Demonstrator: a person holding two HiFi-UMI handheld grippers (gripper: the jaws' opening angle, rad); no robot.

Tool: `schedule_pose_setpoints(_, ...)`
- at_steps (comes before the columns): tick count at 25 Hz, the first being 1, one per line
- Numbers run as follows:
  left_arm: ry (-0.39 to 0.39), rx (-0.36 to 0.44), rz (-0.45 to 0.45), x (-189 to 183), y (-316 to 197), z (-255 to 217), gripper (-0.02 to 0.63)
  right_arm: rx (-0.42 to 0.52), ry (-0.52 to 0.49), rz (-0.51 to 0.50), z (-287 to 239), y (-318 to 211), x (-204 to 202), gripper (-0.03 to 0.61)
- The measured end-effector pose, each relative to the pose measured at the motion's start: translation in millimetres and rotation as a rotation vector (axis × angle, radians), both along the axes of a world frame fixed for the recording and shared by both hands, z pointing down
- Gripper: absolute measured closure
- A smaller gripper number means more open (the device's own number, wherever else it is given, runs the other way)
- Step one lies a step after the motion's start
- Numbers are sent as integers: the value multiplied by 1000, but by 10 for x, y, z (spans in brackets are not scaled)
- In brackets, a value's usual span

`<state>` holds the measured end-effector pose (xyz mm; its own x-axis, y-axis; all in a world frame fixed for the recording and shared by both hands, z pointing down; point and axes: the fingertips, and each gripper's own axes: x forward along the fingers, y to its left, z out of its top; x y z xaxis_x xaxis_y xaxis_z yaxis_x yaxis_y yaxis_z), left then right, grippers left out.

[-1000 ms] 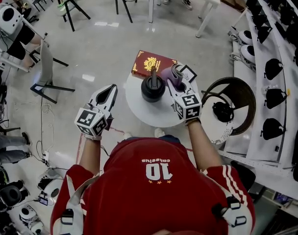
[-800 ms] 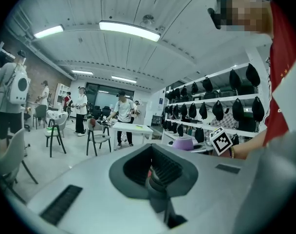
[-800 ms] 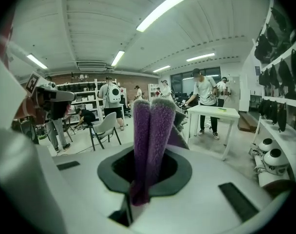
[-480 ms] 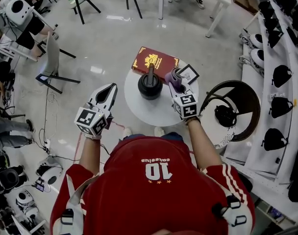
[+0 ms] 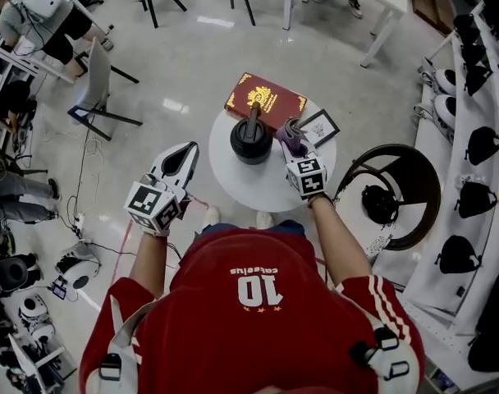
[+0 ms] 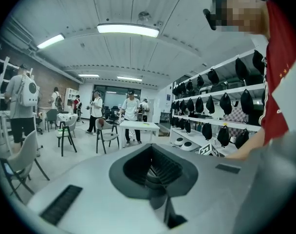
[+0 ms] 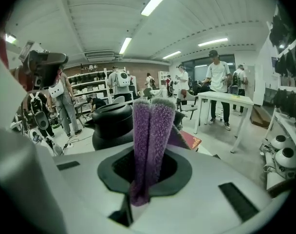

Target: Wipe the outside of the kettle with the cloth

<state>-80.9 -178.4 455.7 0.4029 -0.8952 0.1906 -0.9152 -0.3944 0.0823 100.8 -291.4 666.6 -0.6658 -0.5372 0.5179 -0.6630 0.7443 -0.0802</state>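
Observation:
A black kettle [image 5: 251,140] with an upright handle stands on the small round white table [image 5: 258,187]. In the right gripper view the kettle [image 7: 114,123] sits just left of the jaws. My right gripper [image 5: 292,142] is shut on a folded purple cloth [image 7: 149,140] that sticks up from the jaws; the cloth [image 5: 291,135] is close to the kettle's right side. Whether they touch I cannot tell. My left gripper [image 5: 180,156] hangs to the left of the table, off its edge, shut with nothing in it.
A red book with gold print [image 5: 266,101] and a small framed card [image 5: 318,127] lie on the table's far side. A round dark stool [image 5: 395,191] stands to the right. Shelves with black caps [image 5: 479,146] line the right wall. Chairs [image 5: 98,93] and people stand around.
The head view has shifted, so the table sits slightly further right in frame. The right gripper with the cloth stays by the kettle's right side. The left gripper has barely moved.

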Motion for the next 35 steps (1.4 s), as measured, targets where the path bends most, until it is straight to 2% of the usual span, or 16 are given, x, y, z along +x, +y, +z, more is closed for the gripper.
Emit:
schedule_pose_setpoints(6,-19,-17,-61,-62,209,64,607,11,14,-70,295,-58,-110,531)
schedule_pose_setpoints(11,28,-27,-103,-132,293,34,607,-41,42,-102,585,-60,-183,531)
schedule_pose_setpoints(14,17,-23,-116,-151,322,-2,607,-56,67,-118,736,-58,-213,531)
schedule_pose_setpoints(26,34,-20,-144,-145,466,41,607,-80,71,-118,879,140,-204,532)
schedule_pose_setpoints(35,40,-22,-96,-117,473,55,607,-107,47,-61,869,335,-128,531)
